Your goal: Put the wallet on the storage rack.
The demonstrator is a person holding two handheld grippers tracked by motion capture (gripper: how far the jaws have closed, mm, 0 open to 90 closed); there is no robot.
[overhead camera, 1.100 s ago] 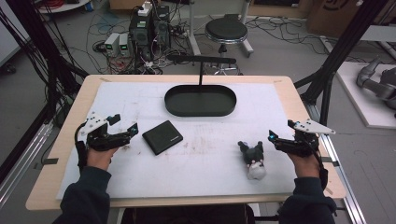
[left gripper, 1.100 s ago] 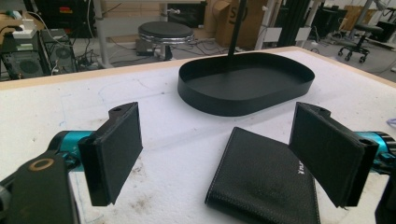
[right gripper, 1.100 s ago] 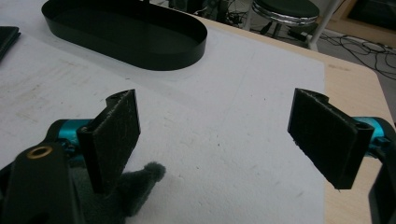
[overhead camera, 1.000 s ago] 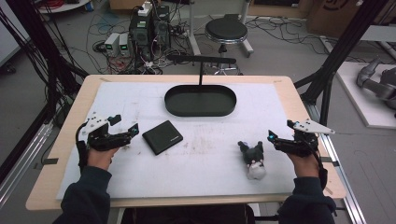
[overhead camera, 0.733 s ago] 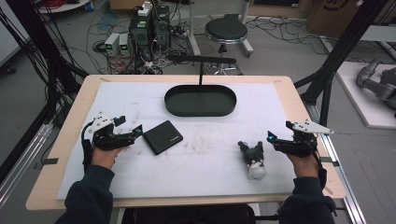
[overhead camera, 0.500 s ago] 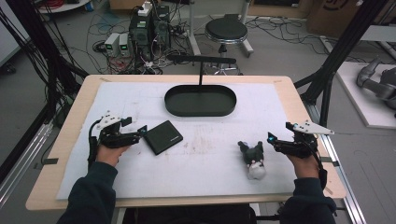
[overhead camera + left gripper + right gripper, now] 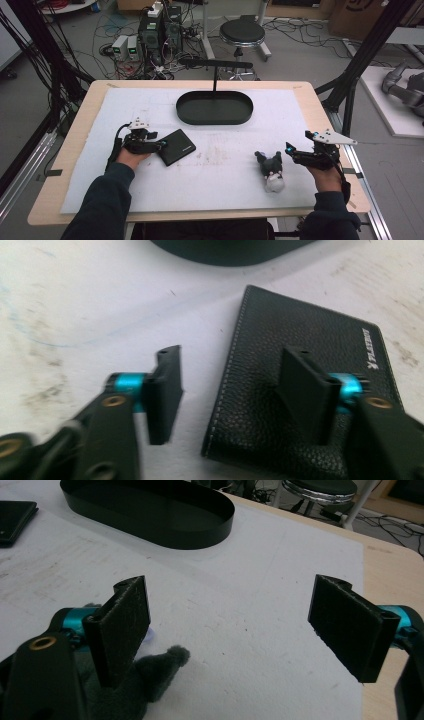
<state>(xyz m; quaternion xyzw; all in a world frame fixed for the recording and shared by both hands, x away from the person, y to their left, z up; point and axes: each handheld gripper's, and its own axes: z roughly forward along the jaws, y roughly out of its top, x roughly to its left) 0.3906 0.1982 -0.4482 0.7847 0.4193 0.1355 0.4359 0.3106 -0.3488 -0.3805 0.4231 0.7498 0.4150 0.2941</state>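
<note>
A black leather wallet [image 7: 176, 146] lies flat on the white mat [image 7: 215, 175], left of centre. My left gripper [image 7: 159, 145] reaches it from the left and sits low at its near-left edge. In the left gripper view the jaws [image 7: 232, 385] have just been closing and stand half apart. One jaw is over the mat beside the wallet [image 7: 260, 340] and the other over its cover; neither pad presses on it. My right gripper [image 7: 289, 148] rests open at the right, just right of a small grey and white plush toy [image 7: 270, 170]. The plush [image 7: 150, 680] lies beside its left jaw.
A black oval tray [image 7: 215, 120] sits at the back centre of the mat, with a black T-shaped stand [image 7: 215, 64] behind it. The tray's wall [image 7: 150, 535] is far ahead of the right jaws. A stool [image 7: 242, 32] and cables stand beyond the table.
My left gripper has moved right and down to the wallet's edge, and its jaws have narrowed. The right gripper, the plush and the tray have not moved.
</note>
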